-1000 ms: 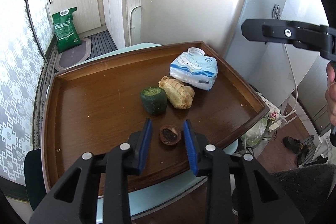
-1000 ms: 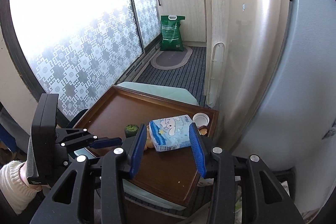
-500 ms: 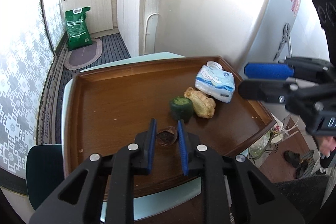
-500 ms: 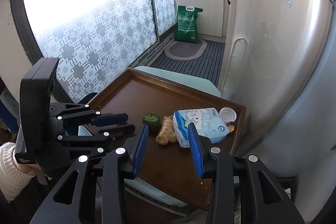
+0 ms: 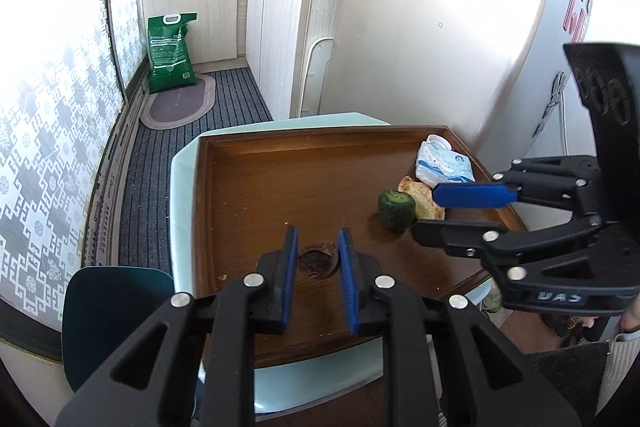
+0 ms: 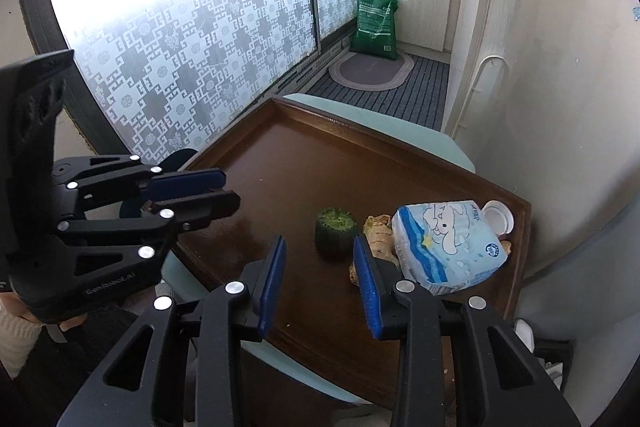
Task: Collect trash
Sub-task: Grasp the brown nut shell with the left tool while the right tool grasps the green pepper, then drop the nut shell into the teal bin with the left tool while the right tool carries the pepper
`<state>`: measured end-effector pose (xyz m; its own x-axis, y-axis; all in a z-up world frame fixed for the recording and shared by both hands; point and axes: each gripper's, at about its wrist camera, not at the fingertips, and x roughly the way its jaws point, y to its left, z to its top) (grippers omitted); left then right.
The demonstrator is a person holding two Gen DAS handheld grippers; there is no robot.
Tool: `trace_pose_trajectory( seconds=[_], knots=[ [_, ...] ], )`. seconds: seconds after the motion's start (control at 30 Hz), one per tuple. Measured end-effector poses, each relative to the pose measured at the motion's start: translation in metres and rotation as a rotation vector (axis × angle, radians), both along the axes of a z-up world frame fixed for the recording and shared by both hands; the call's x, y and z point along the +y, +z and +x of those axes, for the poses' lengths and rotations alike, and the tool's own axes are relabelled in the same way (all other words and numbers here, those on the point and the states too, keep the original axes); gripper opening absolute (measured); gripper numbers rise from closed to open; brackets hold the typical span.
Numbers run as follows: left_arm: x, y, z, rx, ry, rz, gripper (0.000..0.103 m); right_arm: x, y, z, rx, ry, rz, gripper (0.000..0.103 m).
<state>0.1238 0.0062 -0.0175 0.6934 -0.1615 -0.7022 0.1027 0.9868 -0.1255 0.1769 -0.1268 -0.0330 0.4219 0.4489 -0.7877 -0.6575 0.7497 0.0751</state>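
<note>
**Two grippers, two scraps, one crowded corner**

Between my left gripper pads sits the brown husk, low on the near part of the tray. The pads stand close on either side of it and look to be pressing its edges, so I read this as a grip, though whether it is firm I cannot tell.

My right gripper hangs over the tray's near edge, its jaws closing with nothing between them yet. Ahead of it stands the green stump; the ginger lies just beside that, touching the tissue pack, with a white cap behind in the far corner.

What could go wrong, as I judge it:

- The husk looks small, thin and brittle. Squeezing harder may crush it and scatter crumbs; a loose hold may drop it when I lift.
- The stump is round and upright. If the closing jaws narrow too far before they straddle it, a pad will knock it over and roll it into the ginger.
- My two grippers are near each other over the surface; lifting the left across the right's path could clip them.
</note>
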Motion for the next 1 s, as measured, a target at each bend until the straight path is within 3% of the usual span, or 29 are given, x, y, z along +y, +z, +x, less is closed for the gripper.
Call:
trace_pose_trajectory(
  seconds=[0.43, 0.5, 0.67, 1.0],
  knots=[
    [0.031, 0.011, -0.019, -0.03, 0.035, -0.015, 0.022, 0.017, -0.013, 0.013, -0.017, -0.046, -0.063, 0.034],
    [0.037, 0.013, -0.02, -0.035, 0.043, -0.018, 0.022, 0.021, -0.014, 0.015, -0.031, -0.058, -0.085, 0.026],
    [0.055, 0.017, -0.029, -0.046, 0.07, -0.02, 0.022, 0.03, -0.015, 0.018, -0.055, -0.068, -0.114, 0.025],
    [0.101, 0.011, -0.045, -0.035, 0.147, -0.008, 0.022, 0.062, 0.003, 0.006, -0.077, -0.006, -0.057, 0.025]
  ],
)
